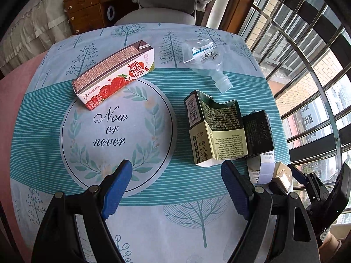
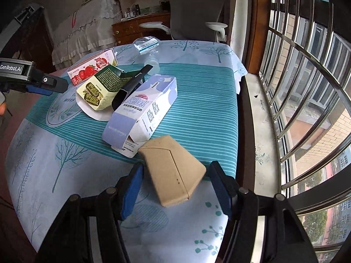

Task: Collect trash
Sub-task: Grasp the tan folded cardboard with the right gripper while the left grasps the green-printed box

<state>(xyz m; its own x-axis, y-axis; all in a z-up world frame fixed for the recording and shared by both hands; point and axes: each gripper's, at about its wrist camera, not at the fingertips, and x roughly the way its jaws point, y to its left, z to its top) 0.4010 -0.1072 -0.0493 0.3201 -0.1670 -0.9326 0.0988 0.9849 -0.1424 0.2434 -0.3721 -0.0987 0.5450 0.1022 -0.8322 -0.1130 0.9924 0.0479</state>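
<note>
Both grippers gape wide, right gripper [image 2: 175, 188] straddling the tan box [image 2: 173, 171], left gripper [image 1: 175, 188] empty.

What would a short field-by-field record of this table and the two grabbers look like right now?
surface: round table, tree-print tablecloth
trash: strawberry drink carton, crushed clear bottle, torn green box, black box, lilac box, tan box
left gripper: open, over bare cloth, nothing between the jaws
right gripper: open, jaws either side of the tan box, pads not pressing
collected so far: nothing held
</note>
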